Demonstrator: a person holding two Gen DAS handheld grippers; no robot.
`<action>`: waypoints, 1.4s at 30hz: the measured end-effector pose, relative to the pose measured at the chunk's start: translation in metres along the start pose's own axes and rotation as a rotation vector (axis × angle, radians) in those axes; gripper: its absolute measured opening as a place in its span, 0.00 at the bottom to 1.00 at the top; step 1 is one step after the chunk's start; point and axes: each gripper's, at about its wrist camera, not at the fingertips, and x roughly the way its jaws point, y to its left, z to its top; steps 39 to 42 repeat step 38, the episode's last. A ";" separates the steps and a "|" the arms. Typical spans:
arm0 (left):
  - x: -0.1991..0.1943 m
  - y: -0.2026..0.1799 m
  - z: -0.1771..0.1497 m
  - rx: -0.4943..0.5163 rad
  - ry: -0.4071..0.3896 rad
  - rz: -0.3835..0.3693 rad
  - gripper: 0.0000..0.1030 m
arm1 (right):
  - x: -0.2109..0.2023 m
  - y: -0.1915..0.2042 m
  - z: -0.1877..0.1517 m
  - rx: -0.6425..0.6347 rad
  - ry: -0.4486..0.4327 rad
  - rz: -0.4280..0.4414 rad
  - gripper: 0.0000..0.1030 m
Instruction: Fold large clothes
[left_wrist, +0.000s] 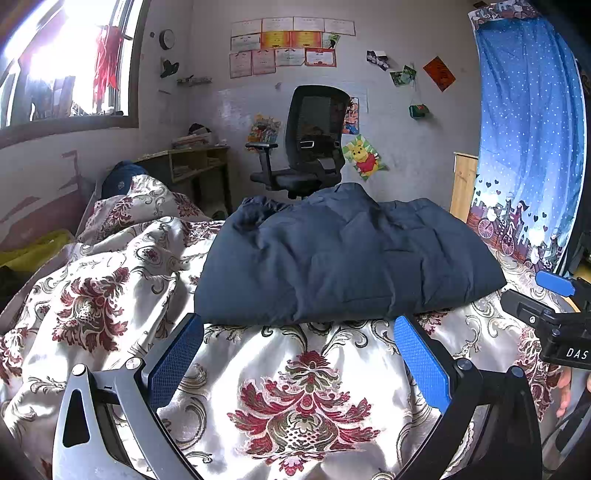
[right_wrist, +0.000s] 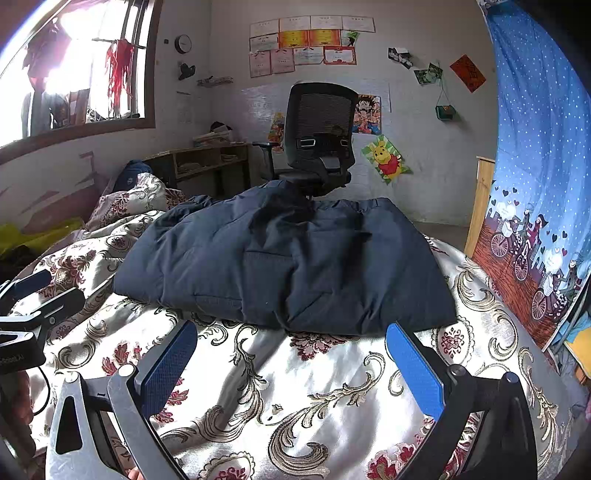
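Note:
A dark navy padded jacket (left_wrist: 343, 254) lies folded into a thick bundle on the floral bedspread (left_wrist: 303, 398); it also shows in the right wrist view (right_wrist: 288, 258). My left gripper (left_wrist: 299, 332) is open and empty, its blue fingertips just short of the jacket's near edge. My right gripper (right_wrist: 291, 336) is open and empty, also just in front of the jacket's near edge. The right gripper shows at the right edge of the left wrist view (left_wrist: 554, 306), and the left gripper at the left edge of the right wrist view (right_wrist: 33, 295).
A black office chair (left_wrist: 310, 144) stands behind the bed by the wall. A wooden desk (left_wrist: 195, 162) sits at back left. A rumpled floral quilt (left_wrist: 122, 229) is piled left of the jacket. A blue curtain (left_wrist: 528, 140) hangs at the right.

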 end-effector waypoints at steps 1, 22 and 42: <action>0.000 0.000 0.000 -0.001 0.000 0.000 0.98 | 0.000 0.000 0.000 0.000 0.000 0.000 1.00; 0.000 -0.002 -0.002 -0.013 0.010 -0.005 0.98 | 0.000 0.000 0.000 0.001 0.002 0.000 1.00; 0.008 0.005 -0.005 -0.072 0.083 0.046 0.98 | 0.001 0.000 -0.002 0.000 0.007 0.002 1.00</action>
